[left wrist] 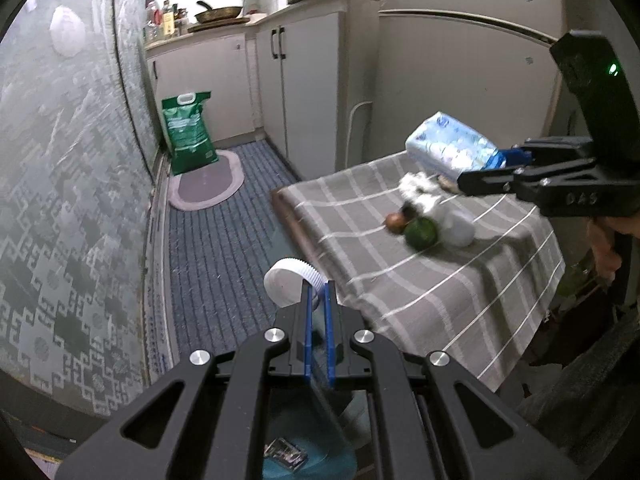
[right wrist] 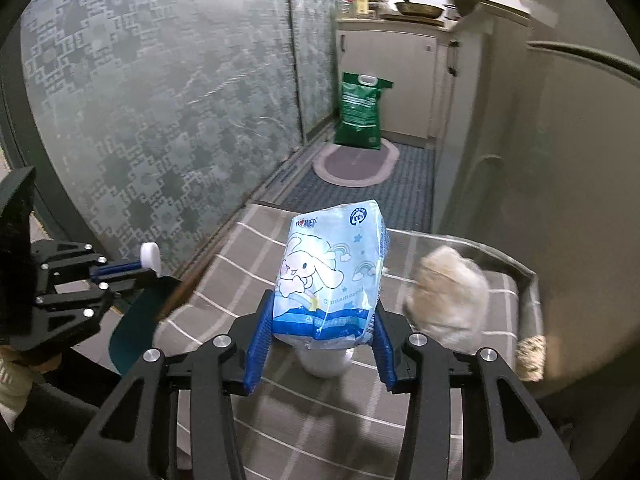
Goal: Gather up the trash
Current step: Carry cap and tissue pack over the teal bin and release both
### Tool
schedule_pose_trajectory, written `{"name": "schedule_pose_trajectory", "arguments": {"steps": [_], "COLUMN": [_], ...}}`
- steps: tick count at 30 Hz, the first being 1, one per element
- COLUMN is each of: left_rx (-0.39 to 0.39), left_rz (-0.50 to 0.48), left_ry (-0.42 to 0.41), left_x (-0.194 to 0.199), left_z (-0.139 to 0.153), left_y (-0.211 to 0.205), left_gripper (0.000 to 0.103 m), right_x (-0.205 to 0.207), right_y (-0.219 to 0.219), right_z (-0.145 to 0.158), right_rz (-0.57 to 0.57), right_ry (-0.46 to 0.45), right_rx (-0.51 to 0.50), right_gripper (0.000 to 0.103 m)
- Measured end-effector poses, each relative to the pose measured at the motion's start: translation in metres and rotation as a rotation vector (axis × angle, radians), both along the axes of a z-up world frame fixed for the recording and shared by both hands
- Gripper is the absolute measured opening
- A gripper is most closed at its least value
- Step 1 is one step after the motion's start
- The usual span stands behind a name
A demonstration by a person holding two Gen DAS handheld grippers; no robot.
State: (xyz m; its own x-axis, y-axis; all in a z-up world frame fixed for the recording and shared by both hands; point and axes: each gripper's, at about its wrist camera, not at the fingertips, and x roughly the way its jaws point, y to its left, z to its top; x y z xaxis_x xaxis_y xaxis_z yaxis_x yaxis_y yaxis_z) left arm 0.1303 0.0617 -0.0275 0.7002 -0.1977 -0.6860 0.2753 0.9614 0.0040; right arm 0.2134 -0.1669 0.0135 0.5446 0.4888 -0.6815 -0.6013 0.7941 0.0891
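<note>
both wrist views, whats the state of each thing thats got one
left gripper: shut on white cap
white cap: pinched at its rim
right gripper: shut on tissue pack
tissue pack: lifted off the table
cabinet doors: closed
green bag: upright on the floor

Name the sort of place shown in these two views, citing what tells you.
Most likely a narrow home kitchen: a frying pan sits on a counter above white cabinets, with bottles beside it and a green sack standing on the floor.
</note>
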Motion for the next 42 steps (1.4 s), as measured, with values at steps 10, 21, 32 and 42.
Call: {"name": "schedule_pose_trajectory", "arguments": {"steps": [10,21,32,42], "left_rx": [0.039,0.075,0.101,0.083], "left_rz": [0.039,0.038,0.045,0.088], "left_ry": [0.086,0.188,0.252,0.212], "left_x": [-0.014,-0.034,-0.041,-0.053], "left_z": [-0.029,-0.065,-0.08,-0.067], "left_y": [0.041,0.067,0.082,0.103], "left_gripper": [0.006,0.006,0.015,0.015], "right_x": [-0.02,-0.038,-0.05,-0.057], "right_y": [0.055,0.117,0.164,0.193], "right_z": [0.016,0.01,-0.013,-0.034], "right_rz": [0.126,0.248,0.325,0.361], "right_ry": [0.005,0.05,0.112,0.156], "right_rx": [0.055,0.05,0.008,-0.062], "right_gripper": [0.045,0.045,0.045,0.045]}}
